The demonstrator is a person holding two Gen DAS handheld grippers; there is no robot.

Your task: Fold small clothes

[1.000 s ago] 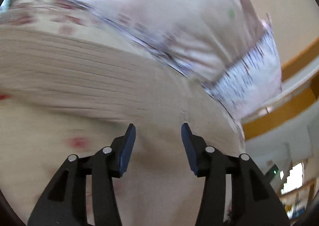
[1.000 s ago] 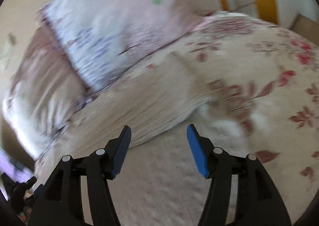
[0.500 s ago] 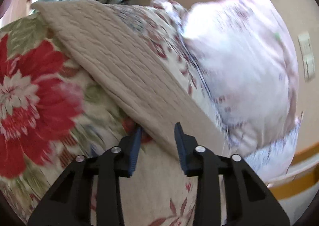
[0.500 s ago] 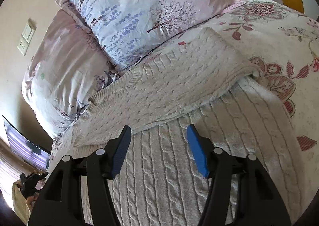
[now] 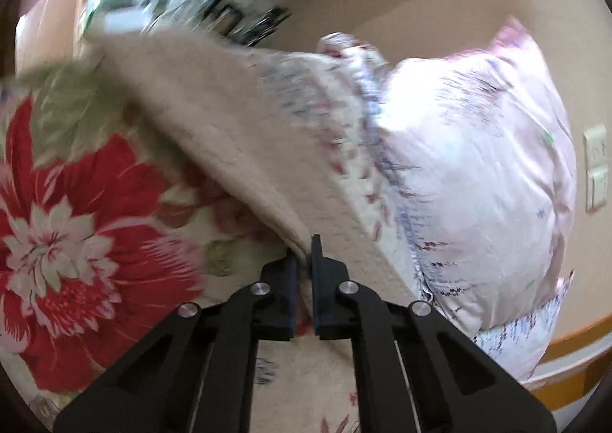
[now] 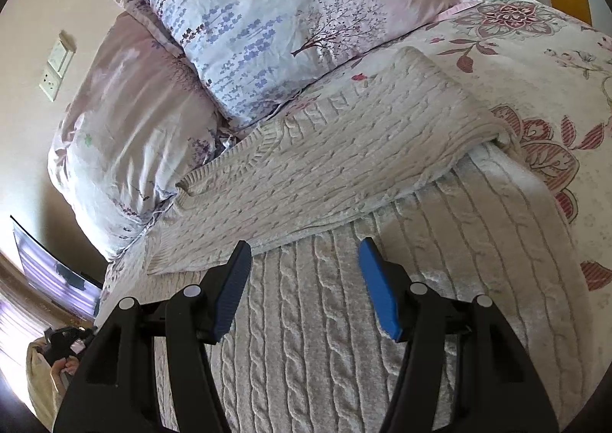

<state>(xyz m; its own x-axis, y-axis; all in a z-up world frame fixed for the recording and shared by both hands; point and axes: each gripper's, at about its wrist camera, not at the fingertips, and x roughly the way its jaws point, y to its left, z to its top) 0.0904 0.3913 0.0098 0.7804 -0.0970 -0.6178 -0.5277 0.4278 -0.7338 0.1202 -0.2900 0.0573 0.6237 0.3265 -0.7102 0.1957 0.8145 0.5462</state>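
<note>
Sweater (image 6: 344,150) is lying on the flowered bedspread (image 6: 535,62) near the pillows (image 6: 267,12). Your left gripper (image 5: 302,261) is pinching its edge, jaws just closed together. Your right gripper (image 6: 304,280) is hovering above the knit, jaws apart.

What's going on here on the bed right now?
A person is folding a cream cable-knit sweater on a floral bedspread. The left gripper has just been closing and now pinches the sweater's edge between its fingers. The right gripper is open above the sweater's body, holding nothing. One part is already folded across. Two pillows lie beyond.
</note>
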